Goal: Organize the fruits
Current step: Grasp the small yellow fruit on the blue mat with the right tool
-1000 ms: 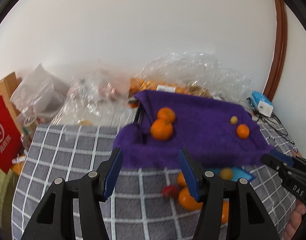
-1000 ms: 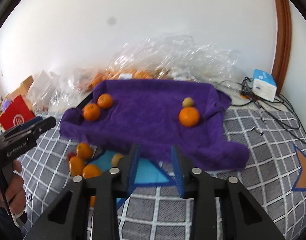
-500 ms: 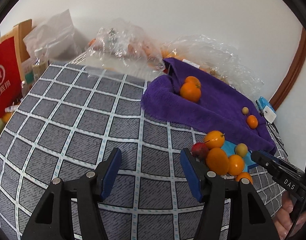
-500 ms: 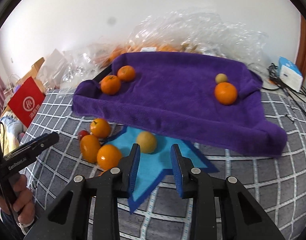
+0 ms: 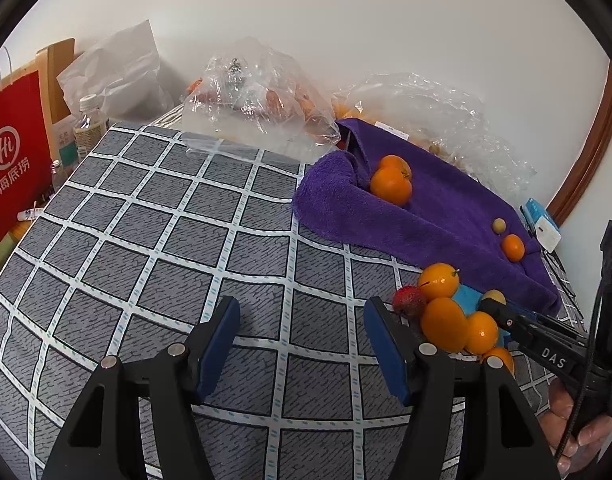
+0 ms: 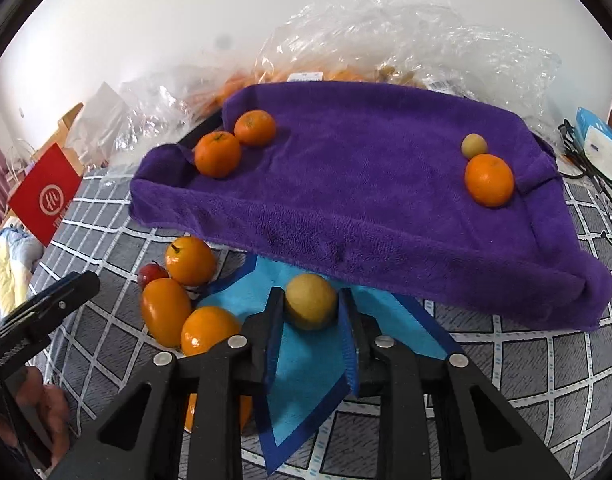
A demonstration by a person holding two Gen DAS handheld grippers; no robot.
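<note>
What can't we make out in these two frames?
- Contact: right tongs flank the yellow fruit, but whether they touch it is unclear in the right view.
- Lowest orange: mostly behind the tongs' frame.
- Bags: glare on the plastic blurs the contents, left view.
- What lies under the towel.

A grey checked tabletop (image 5: 153, 240) filled the lower left of the left wrist view. On it lay a purple towel (image 6: 366, 200) (draped over something raised), a blue patch (image 6: 306, 368), loose oranges (image 6: 165, 312), a red fruit (image 6: 150, 273) and clear plastic bags (image 5: 257, 100) at upper centre.
</note>
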